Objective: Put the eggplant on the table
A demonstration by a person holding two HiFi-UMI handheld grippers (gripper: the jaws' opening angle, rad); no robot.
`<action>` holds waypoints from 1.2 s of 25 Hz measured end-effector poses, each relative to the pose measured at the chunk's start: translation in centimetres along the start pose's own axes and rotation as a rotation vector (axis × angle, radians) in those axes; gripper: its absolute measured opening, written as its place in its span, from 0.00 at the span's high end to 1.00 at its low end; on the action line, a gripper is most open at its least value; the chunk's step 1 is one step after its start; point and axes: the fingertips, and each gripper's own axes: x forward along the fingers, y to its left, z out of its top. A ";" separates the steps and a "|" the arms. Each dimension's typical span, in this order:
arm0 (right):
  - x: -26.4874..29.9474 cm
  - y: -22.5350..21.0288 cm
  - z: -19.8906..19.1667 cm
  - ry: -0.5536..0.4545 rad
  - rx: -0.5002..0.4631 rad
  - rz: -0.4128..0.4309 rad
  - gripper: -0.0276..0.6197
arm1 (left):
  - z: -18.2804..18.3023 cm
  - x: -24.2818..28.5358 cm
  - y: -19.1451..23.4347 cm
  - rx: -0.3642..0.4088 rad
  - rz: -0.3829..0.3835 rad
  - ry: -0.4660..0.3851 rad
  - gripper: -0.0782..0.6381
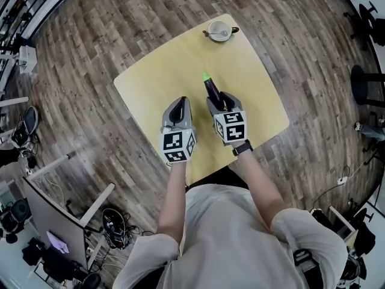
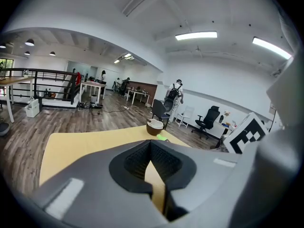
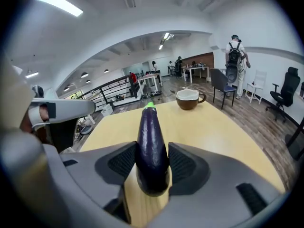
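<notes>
**Eggplant over the table, still in your grip**

Your right gripper (image 1: 219,103) is clamped on the eggplant (image 3: 152,146). Both pads press its dark sides at the thick end, and the green stem tip points away from you, toward 12 o'clock. It hangs over the middle of the yellow table (image 1: 150,83), slightly to the 3 o'clock side of centre. In the right gripper view, bare tabletop shows under and beyond it. I cannot tell from any view whether its underside already rests on the wood or hangs just above it.

Your left gripper (image 1: 178,107) sits just beside the right one, at its 9 o'clock. Its jaws are closed together with nothing between them, so it plays no part here.

The only other thing on the table is a cup (image 1: 219,31) near the far edge at 12 o'clock, well apart from the eggplant. The landing spot looks free.

By my reading, the carrying is done and the placing is not. You have yet to lower the eggplant until it lies on the table, spread the right jaws and draw back toward 6 o'clock. Being round, it may roll once released.
</notes>
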 end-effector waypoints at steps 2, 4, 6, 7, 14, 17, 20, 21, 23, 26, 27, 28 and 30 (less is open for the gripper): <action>1.1 -0.2 -0.7 0.030 0.001 -0.006 0.63 | -0.5 0.4 0.1 -0.002 -0.009 0.012 0.88; 2.1 -0.3 -1.4 0.061 -0.006 -0.009 0.63 | -0.8 0.7 0.2 -0.006 -0.012 0.020 0.88; 2.9 -0.3 -2.0 0.091 -0.018 -0.010 0.62 | -1.1 1.0 0.4 -0.011 -0.011 0.025 0.88; 3.2 -0.4 -2.3 0.105 -0.022 -0.011 0.63 | -1.3 1.2 0.5 -0.014 -0.010 0.028 0.88; 4.6 -0.9 -4.0 0.186 -0.034 -0.028 0.63 | -2.5 1.1 1.3 -0.042 0.003 0.051 0.88; 4.9 -1.0 -4.4 0.200 -0.030 -0.035 0.62 | -2.9 1.1 1.2 -0.043 0.005 0.057 0.88; 5.1 -1.1 -4.5 0.212 -0.028 -0.035 0.62 | -2.8 1.0 1.0 -0.043 0.008 0.053 0.88; 5.1 -1.1 -4.5 0.213 -0.026 -0.033 0.62 | -2.7 1.0 0.9 -0.042 0.009 0.051 0.88; 4.7 -1.2 -4.1 0.200 -0.016 -0.030 0.60 | -2.3 0.7 0.5 -0.037 0.008 0.044 0.88; 3.7 -1.3 -2.5 0.140 -0.006 -0.030 0.59 | -1.4 0.2 -0.1 -0.024 0.009 0.026 0.88; 3.3 -1.2 -2.0 0.120 -0.007 -0.026 0.59 | -1.1 0.0 -0.1 -0.019 0.013 0.021 0.88; 2.8 -1.0 -1.5 0.102 -0.007 -0.022 0.59 | -0.9 -0.3 -0.2 -0.016 0.018 0.016 0.88; 1.5 -0.8 -0.5 0.068 -0.006 -0.019 0.59 | -0.4 -1.0 -0.4 -0.012 0.027 0.007 0.88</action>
